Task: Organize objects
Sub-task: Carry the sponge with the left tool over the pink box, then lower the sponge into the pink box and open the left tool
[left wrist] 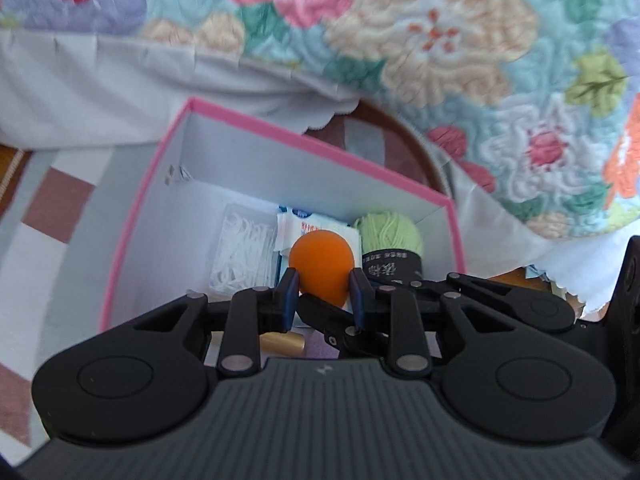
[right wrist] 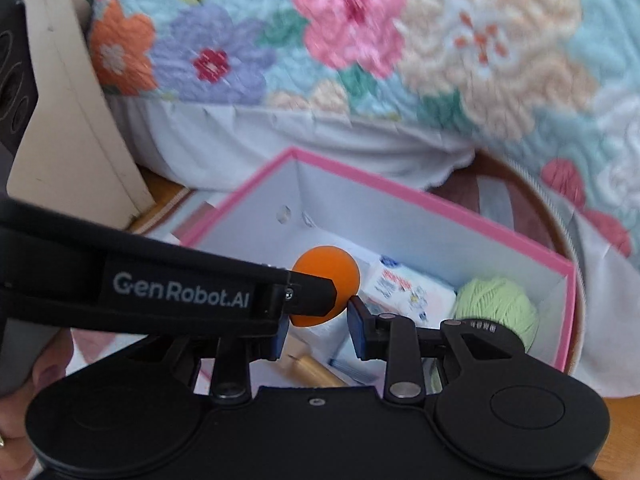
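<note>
Holding the orange ball (left wrist: 322, 266) between its two blue pads, the left claw (left wrist: 325, 289) hangs over the open pink box (left wrist: 132, 224), clamped on the ball's sides so that it can likely be let go straight down among the things already gathered there. In the left wrist view the box's contents line up along the far wall: a clear packet of white floss picks (left wrist: 240, 256), a white and blue tissue pack (left wrist: 316, 222) and a ball of green yarn (left wrist: 390, 232) with a dark label. The right wrist view shows what that view cannot: the left claw's black arm reaching in from the side, and the right claw (right wrist: 318, 330) standing apart just below the ball, its right pad near the ball, though I cannot tell whether it touches. It also shows a gold cylinder (right wrist: 316, 370) low in the box and a beige board (right wrist: 76, 120) leaning beside the floral quilt (right wrist: 360, 40) of the bed.
</note>
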Available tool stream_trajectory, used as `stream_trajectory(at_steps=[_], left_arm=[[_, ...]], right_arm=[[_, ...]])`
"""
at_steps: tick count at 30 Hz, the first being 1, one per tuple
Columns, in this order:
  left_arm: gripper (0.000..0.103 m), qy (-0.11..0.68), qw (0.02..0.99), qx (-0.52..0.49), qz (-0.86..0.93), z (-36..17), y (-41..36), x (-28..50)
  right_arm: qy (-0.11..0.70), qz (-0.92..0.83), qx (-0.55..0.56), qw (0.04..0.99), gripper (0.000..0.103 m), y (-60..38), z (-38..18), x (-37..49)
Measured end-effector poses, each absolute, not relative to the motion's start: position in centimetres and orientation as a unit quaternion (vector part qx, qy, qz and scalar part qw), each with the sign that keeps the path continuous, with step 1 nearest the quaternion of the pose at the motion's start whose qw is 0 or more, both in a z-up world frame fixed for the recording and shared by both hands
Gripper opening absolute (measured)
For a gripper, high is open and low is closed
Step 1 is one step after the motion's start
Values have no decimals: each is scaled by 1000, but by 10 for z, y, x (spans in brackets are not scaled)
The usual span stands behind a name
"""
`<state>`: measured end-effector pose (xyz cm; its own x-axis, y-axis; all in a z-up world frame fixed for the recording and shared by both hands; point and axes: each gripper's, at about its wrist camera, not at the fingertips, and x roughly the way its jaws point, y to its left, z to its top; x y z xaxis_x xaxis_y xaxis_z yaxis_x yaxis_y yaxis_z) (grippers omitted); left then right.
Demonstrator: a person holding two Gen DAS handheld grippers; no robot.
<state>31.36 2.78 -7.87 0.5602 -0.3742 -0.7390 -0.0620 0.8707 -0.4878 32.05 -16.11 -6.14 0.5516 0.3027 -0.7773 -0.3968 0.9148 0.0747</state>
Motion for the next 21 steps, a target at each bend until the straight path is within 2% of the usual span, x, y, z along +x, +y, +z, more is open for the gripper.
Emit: stream_trajectory(at_steps=[12, 18, 20, 21], left_arm=[[25, 493, 829, -254, -76, -130, 18, 330], [25, 490, 836, -243, -46, -129, 17, 327], [29, 493, 834, -245, -40, -123, 21, 322], [37, 497, 830, -249, -36, -120, 23, 320]], right_arm=[[489, 195, -40, 849, 36, -172, -109, 343], [504, 169, -20, 847, 45, -178, -115, 348], [494, 169, -25, 852, 51, -181, -111, 339], [489, 173, -23, 854, 53, -182, -108, 335]])
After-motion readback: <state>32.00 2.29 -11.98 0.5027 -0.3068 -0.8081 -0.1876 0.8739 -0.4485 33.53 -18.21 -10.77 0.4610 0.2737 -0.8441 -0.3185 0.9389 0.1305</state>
